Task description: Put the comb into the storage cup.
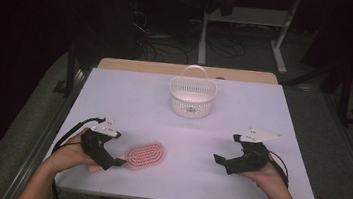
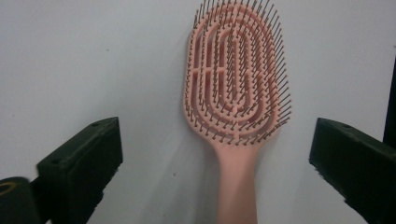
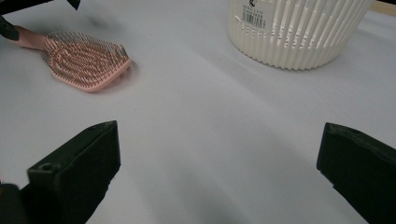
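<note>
1. A white worktop [image 1: 129, 99] carried a pink hairbrush [image 1: 144, 154] and a white slatted basket [image 1: 192, 97], with a wooden edge showing along its far side.
2. The hairbrush lay flat near the front left of the worktop, bristles up, with its handle pointing toward the person's left hand [image 1: 73, 154] and its oval head pointing toward the middle of the worktop.
3. The left tool [image 2: 215, 163] was wide open and held nothing; in the left gripper view its two black jaws stood well apart on either side of the brush handle, touching neither side of it.
4. In the high view the left tool sat right at the handle end of the hairbrush, low over the worktop.
5. The right tool [image 3: 219, 168] was also wide open and empty, with bare worktop between its jaws.
6. The right tool was held at the front right of the worktop, well apart from the hairbrush and from the basket.
7. The basket stood upright at the far middle of the worktop with its hoop handle raised; a barcode label [image 3: 254, 18] showed on its wall in the right gripper view.
</note>
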`<state>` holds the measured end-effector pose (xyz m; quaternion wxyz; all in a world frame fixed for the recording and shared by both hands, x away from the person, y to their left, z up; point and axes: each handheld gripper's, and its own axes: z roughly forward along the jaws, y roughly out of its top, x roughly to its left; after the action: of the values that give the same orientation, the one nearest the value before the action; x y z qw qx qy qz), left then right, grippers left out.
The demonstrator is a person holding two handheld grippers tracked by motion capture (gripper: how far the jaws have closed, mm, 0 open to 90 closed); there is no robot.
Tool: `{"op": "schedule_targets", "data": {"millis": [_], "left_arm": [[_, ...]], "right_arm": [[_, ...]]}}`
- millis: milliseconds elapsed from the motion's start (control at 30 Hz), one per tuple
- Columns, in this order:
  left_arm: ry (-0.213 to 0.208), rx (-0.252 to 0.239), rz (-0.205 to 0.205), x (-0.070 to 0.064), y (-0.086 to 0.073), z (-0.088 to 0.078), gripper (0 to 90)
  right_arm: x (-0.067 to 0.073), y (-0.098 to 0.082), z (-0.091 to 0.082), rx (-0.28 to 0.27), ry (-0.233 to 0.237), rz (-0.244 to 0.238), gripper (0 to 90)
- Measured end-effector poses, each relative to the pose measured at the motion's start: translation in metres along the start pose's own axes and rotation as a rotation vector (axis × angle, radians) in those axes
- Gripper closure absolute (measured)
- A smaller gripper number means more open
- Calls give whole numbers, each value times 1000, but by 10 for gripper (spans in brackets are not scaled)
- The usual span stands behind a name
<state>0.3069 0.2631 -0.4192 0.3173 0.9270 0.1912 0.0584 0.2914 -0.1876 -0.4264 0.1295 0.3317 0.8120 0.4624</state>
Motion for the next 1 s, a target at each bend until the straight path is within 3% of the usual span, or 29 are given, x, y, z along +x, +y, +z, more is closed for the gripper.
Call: {"op": "schedule_targets", "data": {"millis": [367, 1000], "left_arm": [[-13, 52, -11, -2, 0, 2, 109], [-18, 148, 17, -8, 2, 9, 253]], "right_arm": [[0, 0, 0, 0, 0, 0, 0], [0, 0, 0, 3, 0, 1, 0]]}}
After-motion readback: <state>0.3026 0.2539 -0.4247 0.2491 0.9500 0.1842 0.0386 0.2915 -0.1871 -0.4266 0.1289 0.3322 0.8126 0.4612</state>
